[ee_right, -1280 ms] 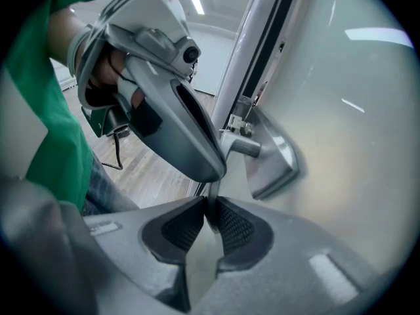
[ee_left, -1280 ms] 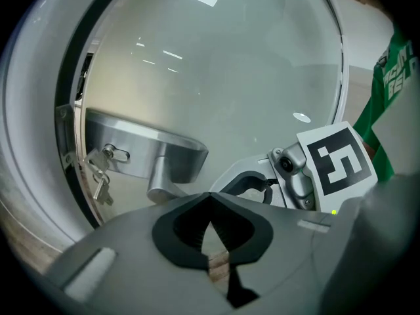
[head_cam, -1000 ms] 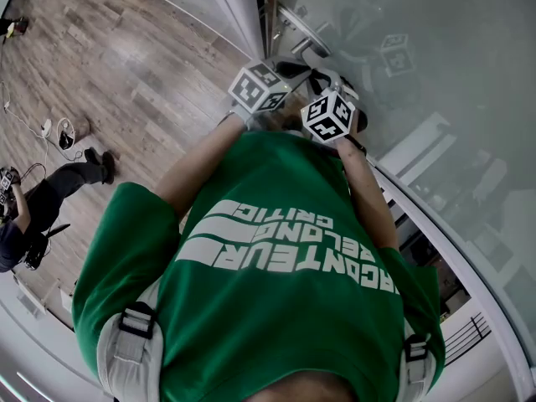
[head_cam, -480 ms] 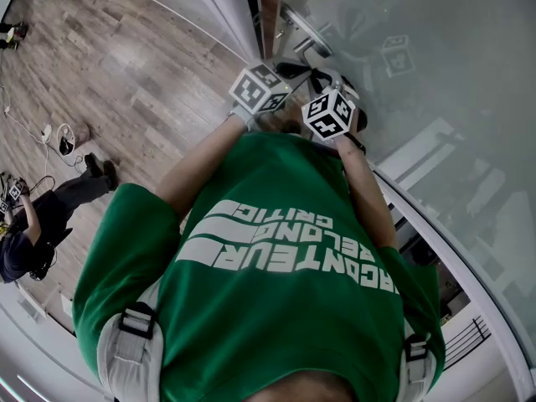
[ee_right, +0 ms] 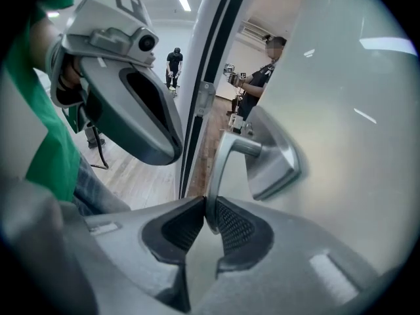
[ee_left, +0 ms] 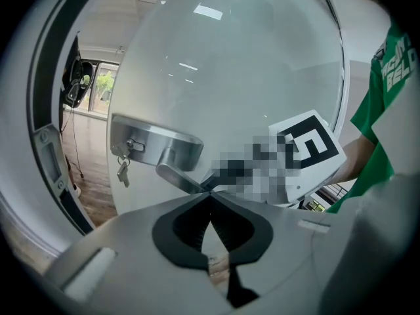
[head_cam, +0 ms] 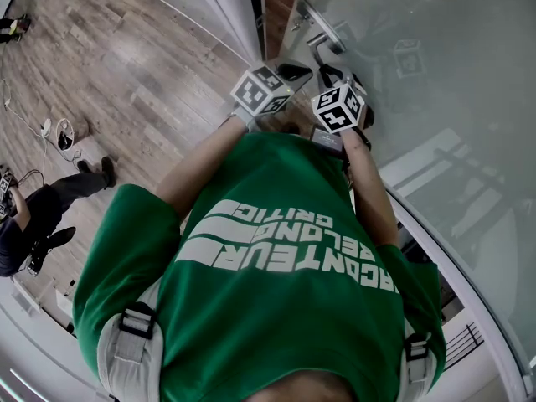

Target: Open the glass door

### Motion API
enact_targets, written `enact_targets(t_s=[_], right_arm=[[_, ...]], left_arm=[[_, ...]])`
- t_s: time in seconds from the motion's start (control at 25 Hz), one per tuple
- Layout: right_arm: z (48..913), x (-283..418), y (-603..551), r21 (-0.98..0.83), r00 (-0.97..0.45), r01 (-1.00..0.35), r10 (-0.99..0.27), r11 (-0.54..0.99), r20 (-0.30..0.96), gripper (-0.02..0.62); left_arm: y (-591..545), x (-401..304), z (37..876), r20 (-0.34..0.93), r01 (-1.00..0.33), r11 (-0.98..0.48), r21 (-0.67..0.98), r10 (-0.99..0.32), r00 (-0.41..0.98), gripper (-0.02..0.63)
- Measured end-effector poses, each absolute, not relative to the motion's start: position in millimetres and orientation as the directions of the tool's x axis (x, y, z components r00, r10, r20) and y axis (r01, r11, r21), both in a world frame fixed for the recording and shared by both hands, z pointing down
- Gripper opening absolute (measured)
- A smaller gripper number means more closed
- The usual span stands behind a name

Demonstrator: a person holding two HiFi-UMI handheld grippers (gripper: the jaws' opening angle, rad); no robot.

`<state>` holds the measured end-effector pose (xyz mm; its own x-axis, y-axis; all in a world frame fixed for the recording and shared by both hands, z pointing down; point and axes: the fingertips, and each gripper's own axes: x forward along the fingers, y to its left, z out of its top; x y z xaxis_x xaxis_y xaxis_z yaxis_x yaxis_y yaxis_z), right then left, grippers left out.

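Observation:
The frosted glass door (head_cam: 435,74) stands at the upper right of the head view, slightly ajar from its white frame (head_cam: 230,15). Its metal lever handle (head_cam: 321,38) sits on a plate with a key (ee_left: 123,169) hanging in the lock. My right gripper (ee_right: 209,214) is shut on the end of the lever (ee_right: 223,163), which hangs steeply downward. My left gripper (ee_left: 210,194) is shut with nothing between its pads and hovers just beside the lever's tip, next to the right gripper's marker cube (ee_left: 308,149). In the right gripper view the left gripper (ee_right: 167,155) hangs to the left of the door edge.
The holder's green shirt (head_cam: 285,258) fills the lower head view. A person (head_cam: 33,208) crouches on the wooden floor at the left near some cables (head_cam: 63,132). Through the gap another person (ee_right: 259,77) stands beyond the door.
The right gripper has shifted right with the handle, and the door's gap at the frame has widened. The left gripper has stayed put. The person at the left has shifted.

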<state>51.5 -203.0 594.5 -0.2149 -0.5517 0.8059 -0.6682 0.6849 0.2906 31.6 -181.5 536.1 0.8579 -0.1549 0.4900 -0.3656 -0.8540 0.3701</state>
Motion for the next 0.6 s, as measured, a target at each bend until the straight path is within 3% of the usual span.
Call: enact_targets(t_s=[0.6], right_arm=[[604.1, 92.3, -239.5, 0.299, -0.171, -0.716, -0.574, 0.631, 0.800, 0.049]], left_arm=[[-176.1, 24.2, 543.0, 0.499, -0.377, -0.854, 0.359, -0.166, 0.851, 0.016]])
